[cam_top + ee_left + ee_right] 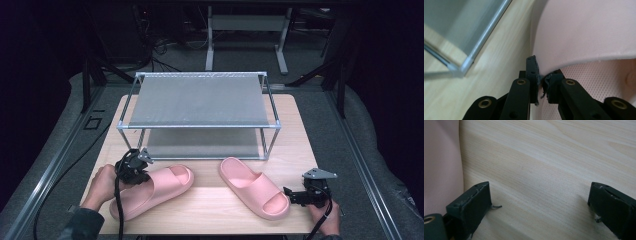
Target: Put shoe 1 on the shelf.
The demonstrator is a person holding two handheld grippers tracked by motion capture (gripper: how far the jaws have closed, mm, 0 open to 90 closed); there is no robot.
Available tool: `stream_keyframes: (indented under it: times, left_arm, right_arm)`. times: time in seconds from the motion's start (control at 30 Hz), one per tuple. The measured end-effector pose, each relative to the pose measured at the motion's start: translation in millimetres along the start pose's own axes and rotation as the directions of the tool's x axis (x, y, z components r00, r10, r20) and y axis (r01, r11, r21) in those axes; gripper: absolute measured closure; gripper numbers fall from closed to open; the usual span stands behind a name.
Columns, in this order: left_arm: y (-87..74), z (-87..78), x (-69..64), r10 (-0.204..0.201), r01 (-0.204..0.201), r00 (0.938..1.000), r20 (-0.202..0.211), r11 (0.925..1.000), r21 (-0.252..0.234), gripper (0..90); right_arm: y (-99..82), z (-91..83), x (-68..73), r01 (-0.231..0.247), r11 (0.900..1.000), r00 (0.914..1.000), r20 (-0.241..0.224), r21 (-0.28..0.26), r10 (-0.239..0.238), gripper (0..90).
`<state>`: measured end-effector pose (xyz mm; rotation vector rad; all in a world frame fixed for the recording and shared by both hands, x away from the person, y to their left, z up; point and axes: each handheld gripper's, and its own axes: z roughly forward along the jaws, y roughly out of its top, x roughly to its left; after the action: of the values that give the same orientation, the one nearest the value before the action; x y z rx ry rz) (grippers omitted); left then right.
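Two pink slide slippers lie on the wooden table [210, 212]. My left gripper [134, 172] is shut on the left slipper [160, 187], at the side of its strap. In the left gripper view the jaws [541, 77] pinch the strap's edge of this slipper [584, 32], one jaw outside and one over the dotted footbed. The right slipper [255, 187] lies diagonally at centre right. My right gripper [291, 195] stands open just beside its heel end. In the right gripper view the pink slipper [439, 165] is at the left, outside the jaws [540, 202], with bare wood between them.
A two-tier metal rack [200, 100] with grey shelves stands at the back of the table, its corner post [456, 71] close to the left gripper. A person's hands hold both grippers near the table's front edge. Dark floor and cables surround the table.
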<state>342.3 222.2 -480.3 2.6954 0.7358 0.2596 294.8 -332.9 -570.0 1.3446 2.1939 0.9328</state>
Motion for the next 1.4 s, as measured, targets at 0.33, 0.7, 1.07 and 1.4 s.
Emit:
stream_keyframes:
  times: [0.33,0.7,1.07,1.4]
  left_arm:
    - [18.0,-18.6,16.3,0.143,-0.139,0.9865,0.080,0.9887,-0.057,83.2]
    - [35.1,-26.7,25.1,0.240,-0.231,0.9624,0.128,0.9697,-0.081,83.1]
    - [55.2,-43.6,27.7,0.293,-0.277,0.9466,0.134,0.9525,-0.126,83.1]
    - [73.3,-56.2,26.9,0.357,-0.339,0.9262,0.120,0.9285,-0.152,83.1]
  right_arm:
    - [-0.1,0.1,0.6,-0.001,1.0000,0.9999,0.013,-0.003,0.001,4.4]
    - [-0.1,0.2,0.5,-0.001,1.0000,0.9999,0.013,-0.003,0.001,4.4]
    - [-0.1,0.1,0.6,-0.001,1.0000,0.9999,0.013,-0.003,0.001,4.4]
    - [-0.1,0.2,0.5,0.000,1.0000,0.9999,0.012,-0.003,0.000,4.4]
